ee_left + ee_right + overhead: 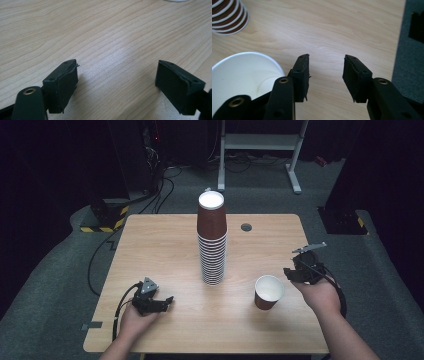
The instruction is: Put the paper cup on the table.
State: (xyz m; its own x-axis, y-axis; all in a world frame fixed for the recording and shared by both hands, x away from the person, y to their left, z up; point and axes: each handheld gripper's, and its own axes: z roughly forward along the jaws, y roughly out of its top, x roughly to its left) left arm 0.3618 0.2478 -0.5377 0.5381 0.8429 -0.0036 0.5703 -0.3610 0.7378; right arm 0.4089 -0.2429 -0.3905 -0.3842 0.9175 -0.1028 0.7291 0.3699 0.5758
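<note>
Pale wood tabletop [165,245] carries the work. Right gripper [325,75] fingers stand released with nothing between them, just right of the lone upright cup [269,291], which sits right of the cup stack [212,240]. Left gripper [116,82] rests spread and empty, low at the near left. Best next move, I judge: back straight off without nudging the rim, wrist level.

One tall stack of brown paper cups [213,245], one single upright cup [269,291], two handheld grippers, one wooden table [165,250].
</note>
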